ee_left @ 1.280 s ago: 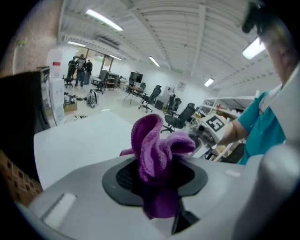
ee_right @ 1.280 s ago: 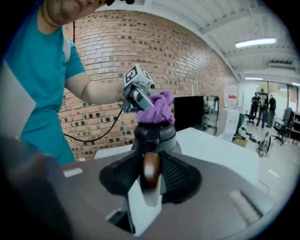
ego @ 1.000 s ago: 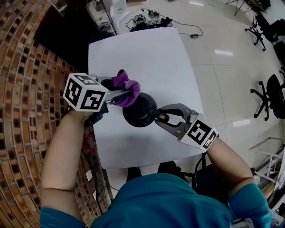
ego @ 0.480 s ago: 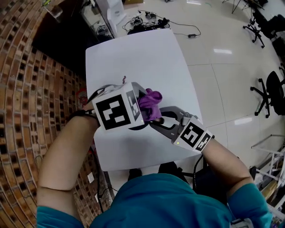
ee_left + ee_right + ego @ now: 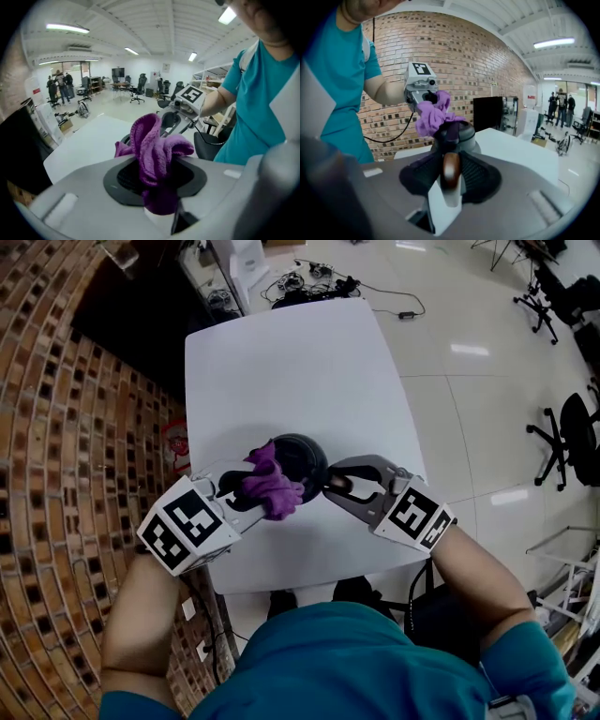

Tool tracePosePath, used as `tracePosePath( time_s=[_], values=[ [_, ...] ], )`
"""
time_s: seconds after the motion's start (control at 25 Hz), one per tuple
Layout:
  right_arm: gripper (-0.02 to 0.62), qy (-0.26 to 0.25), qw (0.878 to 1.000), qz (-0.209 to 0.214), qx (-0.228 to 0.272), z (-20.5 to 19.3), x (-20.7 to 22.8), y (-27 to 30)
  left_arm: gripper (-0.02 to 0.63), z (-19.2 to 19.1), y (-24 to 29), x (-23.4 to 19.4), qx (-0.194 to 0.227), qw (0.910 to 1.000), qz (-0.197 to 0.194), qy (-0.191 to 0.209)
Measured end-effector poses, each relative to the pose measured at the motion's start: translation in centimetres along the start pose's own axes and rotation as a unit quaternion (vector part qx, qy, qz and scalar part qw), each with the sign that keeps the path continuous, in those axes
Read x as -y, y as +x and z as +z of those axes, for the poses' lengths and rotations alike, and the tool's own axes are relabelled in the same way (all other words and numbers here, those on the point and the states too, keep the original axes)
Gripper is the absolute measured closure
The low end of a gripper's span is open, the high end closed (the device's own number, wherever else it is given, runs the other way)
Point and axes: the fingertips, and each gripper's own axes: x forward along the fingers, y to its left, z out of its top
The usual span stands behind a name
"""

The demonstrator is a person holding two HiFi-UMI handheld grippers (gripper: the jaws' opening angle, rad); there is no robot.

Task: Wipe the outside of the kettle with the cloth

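Observation:
A dark kettle [image 5: 300, 457] stands on the white table [image 5: 291, 362] near its front edge. My left gripper [image 5: 265, 495] is shut on a bunched purple cloth [image 5: 270, 486] and presses it against the kettle's near-left side. In the left gripper view the cloth [image 5: 157, 154] fills the jaws and hides most of the kettle [image 5: 168, 123] behind it. My right gripper [image 5: 336, 486] is shut on the kettle's brown handle [image 5: 451, 169] from the right. Its own view shows the kettle body [image 5: 459, 135] with the cloth [image 5: 431, 115] and left gripper [image 5: 423, 86] beyond it.
A brick wall [image 5: 66, 427] runs close along the table's left side. Cables [image 5: 319, 282] lie on the floor past the far end, and office chairs [image 5: 567, 437] stand to the right. The table's front edge [image 5: 309, 582] lies just below both grippers.
My left gripper carried the cloth from the kettle's far-left side over its top to its near-left side, rolling as it went. The right gripper and kettle stayed put.

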Motion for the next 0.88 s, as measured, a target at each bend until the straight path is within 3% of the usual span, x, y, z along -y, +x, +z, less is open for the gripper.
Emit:
tracePosePath(
  time_s=[0.16,0.32,0.4,0.44,0.56,0.64,0.76,0.88],
  values=[
    [0.471,-0.001,1.0,-0.005,0.0,0.1,0.0,0.1,0.464,-1.6,-1.8,-1.1,0.014,0.9983,0.037,-0.044],
    [0.469,0.011,1.0,0.014,-0.011,-0.3,0.0,0.1,0.463,0.1,0.0,4.0,0.084,0.9904,-0.007,-0.11],
    [0.468,0.029,0.998,0.039,-0.036,-0.7,0.1,0.0,0.463,0.3,2.4,6.3,0.133,0.9746,-0.031,-0.178],
    [0.466,0.04,0.996,0.055,-0.05,-0.8,0.2,0.0,0.463,0.0,3.8,7.0,0.16,0.9616,-0.036,-0.22],
    [0.46,0.071,0.988,0.102,-0.09,-0.9,0.2,0.1,0.463,-0.5,7.8,7.6,0.235,0.9078,-0.041,-0.345],
    [0.46,0.097,0.981,0.124,-0.111,-0.9,0.1,0.3,0.463,0.1,9.7,7.9,0.267,0.883,-0.053,-0.382],
    [0.462,0.119,0.974,0.14,-0.134,-0.9,0.0,0.6,0.463,1.8,10.9,7.1,0.299,0.8667,-0.052,-0.396],
    [0.463,0.118,0.971,0.142,-0.15,-0.9,0.1,0.7,0.462,2.3,11.3,5.5,0.314,0.8595,-0.034,-0.402]
  ],
)
